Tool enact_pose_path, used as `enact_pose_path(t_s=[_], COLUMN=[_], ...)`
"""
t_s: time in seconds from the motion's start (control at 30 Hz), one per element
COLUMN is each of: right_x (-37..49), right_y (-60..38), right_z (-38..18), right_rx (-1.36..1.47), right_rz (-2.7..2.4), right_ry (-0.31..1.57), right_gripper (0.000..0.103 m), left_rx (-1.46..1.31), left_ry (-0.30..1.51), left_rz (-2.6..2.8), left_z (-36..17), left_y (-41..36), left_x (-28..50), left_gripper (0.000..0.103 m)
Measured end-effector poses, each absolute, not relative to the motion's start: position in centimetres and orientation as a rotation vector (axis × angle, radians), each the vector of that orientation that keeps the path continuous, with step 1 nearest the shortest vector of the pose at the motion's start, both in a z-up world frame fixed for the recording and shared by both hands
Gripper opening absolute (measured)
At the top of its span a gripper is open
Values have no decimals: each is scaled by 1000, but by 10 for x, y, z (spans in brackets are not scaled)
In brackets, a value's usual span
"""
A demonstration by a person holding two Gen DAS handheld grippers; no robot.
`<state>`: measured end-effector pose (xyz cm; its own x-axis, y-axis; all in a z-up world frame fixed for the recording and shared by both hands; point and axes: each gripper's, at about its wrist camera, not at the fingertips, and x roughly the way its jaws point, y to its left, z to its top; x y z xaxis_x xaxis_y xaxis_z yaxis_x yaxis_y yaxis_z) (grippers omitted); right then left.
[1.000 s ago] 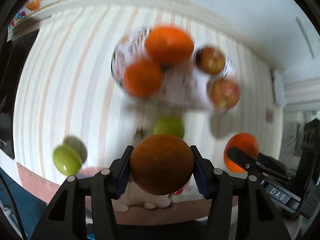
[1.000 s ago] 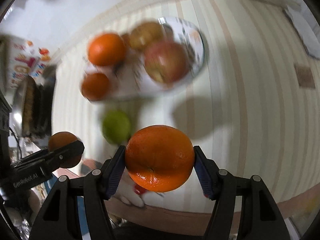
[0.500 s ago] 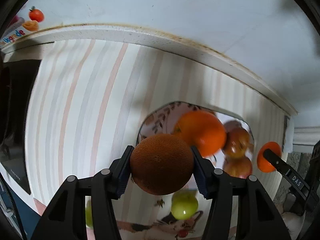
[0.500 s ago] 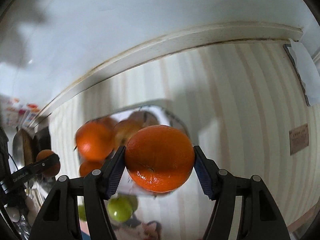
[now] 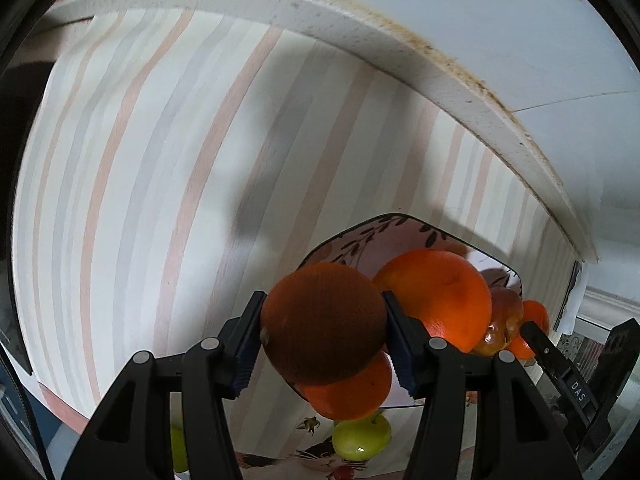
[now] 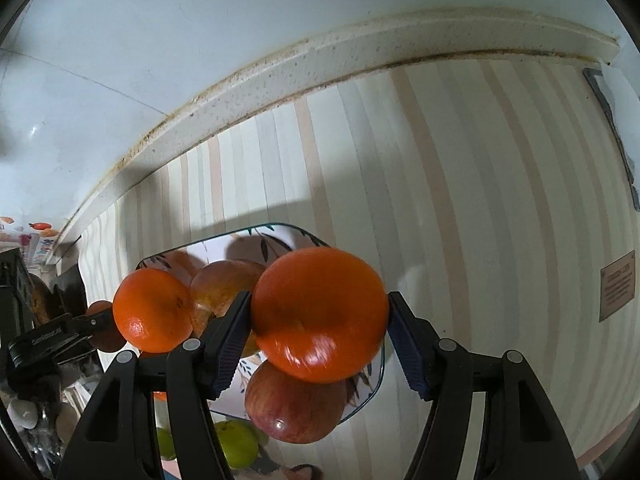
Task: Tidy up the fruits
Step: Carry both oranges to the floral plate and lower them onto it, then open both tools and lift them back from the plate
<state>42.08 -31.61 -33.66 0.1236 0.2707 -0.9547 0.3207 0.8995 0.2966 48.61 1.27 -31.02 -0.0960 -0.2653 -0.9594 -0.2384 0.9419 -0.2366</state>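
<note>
Oranges (image 5: 324, 324) (image 6: 320, 314) gripped over plate (image 6: 376, 376) rim — striped cloth (image 6: 480, 200) beyond.

Right gripper (image 6: 320, 316) clamping orange (image 6: 320, 314), seemingly above plate (image 6: 370, 396)

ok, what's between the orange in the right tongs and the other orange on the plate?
A reddish-yellow apple, lying on the plate between the held orange and the plate's orange. The right wrist view shows it.
</note>
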Motion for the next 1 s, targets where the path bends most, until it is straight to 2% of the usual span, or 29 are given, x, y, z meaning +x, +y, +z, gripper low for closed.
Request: enact_pose_path(t_s=[0.07, 0.2, 0.33, 0.47, 0.53, 0.57, 1.0], right_x=[422, 421, 421, 419, 416, 415, 344], right_y=[-315, -314, -312, -312, -309, -308, -254], right_z=[-337, -334, -333, -328, -321, -317, -250], right_rx=[508, 522, 518, 506, 473, 456, 155], right_rz=[-31, -19, -12, -12, -15, -15, -17], right_ry=[1470, 1473, 1481, 1475, 1465, 1459, 1346], right_gripper=[72, 82, 84, 84, 94, 95, 95], left_rx=[-399, -430, -410, -373, -327, -305, -54], left_ry=[1693, 1695, 1708, 1672, 1636, 1617, 1383], left_rz=[-29, -50, -61, -62, -57, -50, 1], left_z=[-315, -316, -315, -302, -289, -283, -216], left_y=[14, 17, 16, 15, 15, 13, -10], left_x=[485, 482, 480, 474, 469, 466, 368], left_gripper=[55, 69, 79, 80, 80, 80, 80])
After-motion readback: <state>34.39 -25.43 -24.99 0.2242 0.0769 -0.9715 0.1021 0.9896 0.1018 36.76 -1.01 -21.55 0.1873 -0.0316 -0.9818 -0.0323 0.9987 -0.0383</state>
